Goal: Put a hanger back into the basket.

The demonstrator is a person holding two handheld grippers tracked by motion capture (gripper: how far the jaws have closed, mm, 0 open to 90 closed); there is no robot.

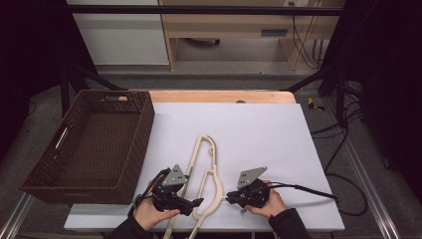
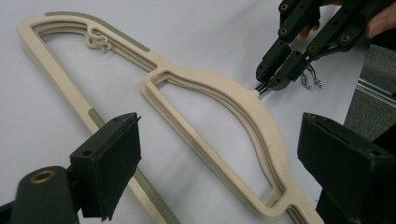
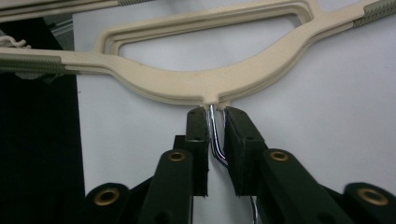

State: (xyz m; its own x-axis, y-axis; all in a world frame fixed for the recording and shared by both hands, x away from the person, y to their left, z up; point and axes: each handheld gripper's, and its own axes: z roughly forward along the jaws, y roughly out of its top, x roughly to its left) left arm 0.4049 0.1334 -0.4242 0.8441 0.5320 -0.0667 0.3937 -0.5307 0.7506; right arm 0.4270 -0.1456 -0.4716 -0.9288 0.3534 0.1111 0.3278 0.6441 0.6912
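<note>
At the near edge of the white surface point(image 1: 259, 124), the person's two hands hold the grippers low on either side of a stack of cream hangers point(image 1: 211, 174). The left gripper point(image 1: 196, 203) sits near the near-left corner with its jaws spread wide; in the left gripper view the two black pads stand well apart, and the lower curve of the hangers point(image 2: 219, 116) lies on the surface beyond the gap without either pad touching it. That gripper holds nothing.

The right gripper point(image 1: 230, 196) points leftward at the hangers' outer curve. Its jaws are drawn almost together on the metal hooks point(image 3: 215, 135) where they leave the plastic neck; in the right gripper view the chrome wires run between the two pads, which sit close on either side and appear to press them. From the left gripper view, the right gripper point(image 2: 273, 79) meets the hangers at that same neck, and the curled wire ends point(image 2: 310, 81) show just behind its tips.

The hangers lie flat, running from the near edge toward the middle of the surface, their long straight bar on the left side.

Farther off, a dark woven basket point(image 1: 134, 144) stands along the left edge, overhanging it. Beyond the far edge a strip of wooden tabletop point(image 1: 224, 96) shows.
</note>
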